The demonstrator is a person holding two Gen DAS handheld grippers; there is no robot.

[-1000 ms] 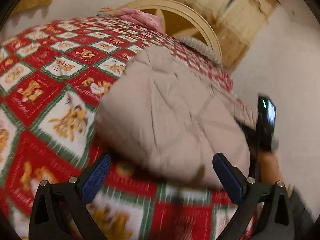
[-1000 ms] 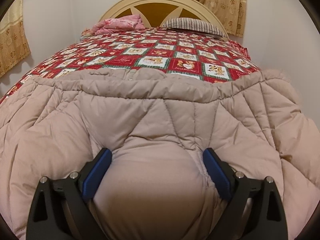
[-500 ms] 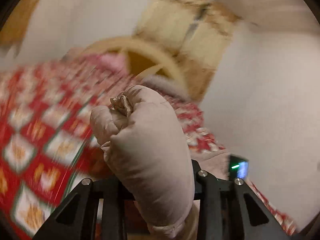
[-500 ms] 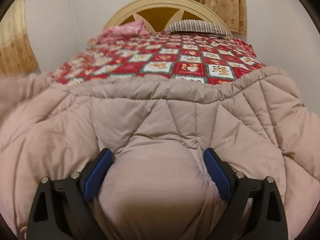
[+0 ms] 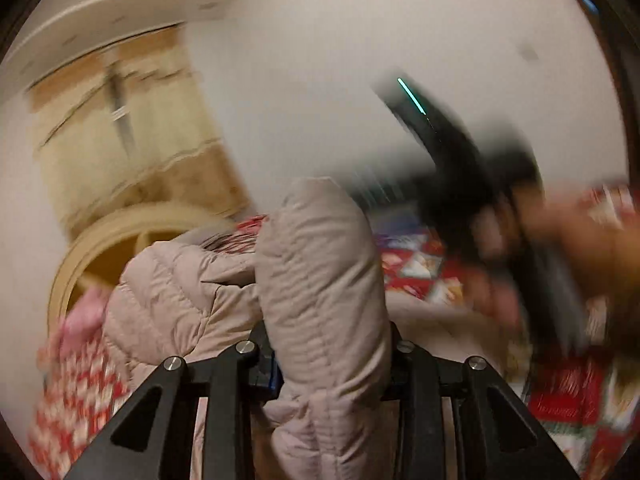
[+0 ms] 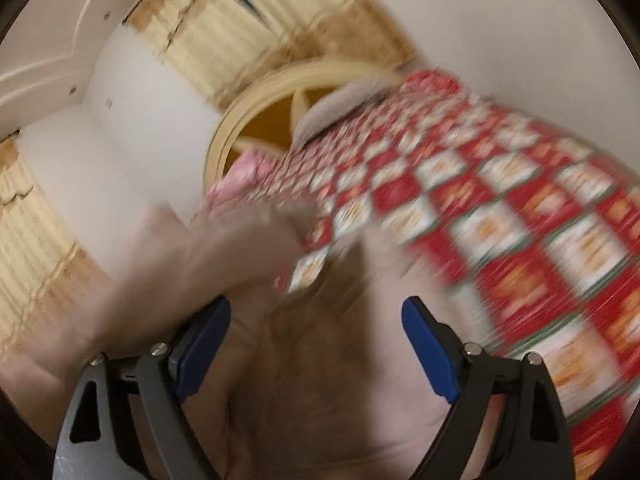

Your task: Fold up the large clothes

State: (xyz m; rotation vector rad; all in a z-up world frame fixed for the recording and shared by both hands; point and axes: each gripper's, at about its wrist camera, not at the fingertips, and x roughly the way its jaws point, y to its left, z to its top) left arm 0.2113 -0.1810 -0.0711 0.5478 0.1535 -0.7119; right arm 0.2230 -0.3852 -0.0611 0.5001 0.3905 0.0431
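Left gripper point(image 5: 328, 364): jaws clamped tight on a thick quilted fold of the beige puffer coat point(image 5: 320, 280), the bunch standing straight up toward twelve o'clock out of the pinch. A firm bite like that looks meant to carry the padding without it slipping. Right gripper point(image 6: 316, 352): blue pads point(image 6: 428, 352) stand wide, having just eased a touch closer, with coat fabric bulging between them. It's too smeared to say whether they press on it, so I cannot tell if that side truly has hold.

Outward now: the rest of the coat trails at nine o'clock from the left pinch, lying on the red patchwork bedspread point(image 6: 520, 216). Beyond it, the cream arched headboard point(image 6: 256, 104) and yellow curtains point(image 6: 224, 28). In the left view the other gripper's dark body sits at two o'clock, blurred. By my read, one side of the coat is being brought across for a fold.
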